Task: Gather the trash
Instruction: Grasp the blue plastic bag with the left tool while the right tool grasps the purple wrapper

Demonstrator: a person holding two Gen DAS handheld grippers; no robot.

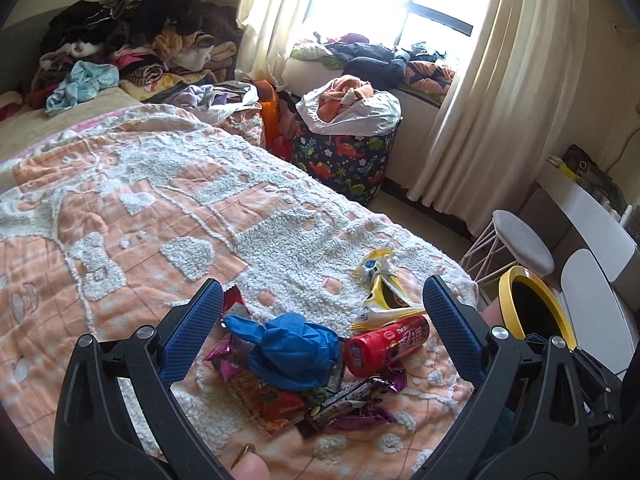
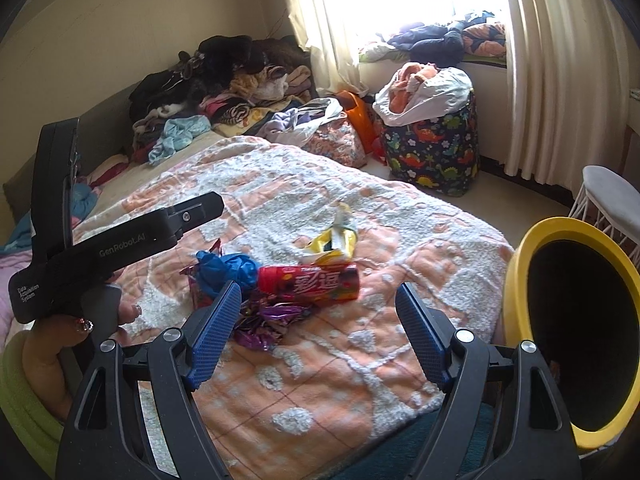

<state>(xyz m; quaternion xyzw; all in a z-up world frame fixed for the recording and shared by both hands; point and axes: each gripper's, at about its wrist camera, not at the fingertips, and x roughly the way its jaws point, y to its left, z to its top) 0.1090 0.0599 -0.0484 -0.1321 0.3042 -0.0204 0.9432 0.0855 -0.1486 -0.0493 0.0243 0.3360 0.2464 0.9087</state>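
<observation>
On the bed (image 1: 160,200), light crinkly wrappers (image 1: 344,400) want pinching mid-bundle; the left claw (image 1: 320,320) and right claw (image 2: 320,328) gape, empty.

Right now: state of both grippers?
Left gripper: open, holding nothing, above the trash pile.
Right gripper: open, holding nothing.

Both grippers are built of matte black plastic arms with triangular cut-outs and round silver screw heads at the joints. The left gripper (image 1: 322,316) and the right gripper (image 2: 318,320) each carry two flat blue pads (image 2: 214,332) with a fine dimpled texture. Seen from the right wrist camera, the left tool's black body bears white lettering. The hand (image 2: 100,320) on it has decorated nails, with a yellow-green sleeve (image 2: 16,396) at the wrist.
</observation>
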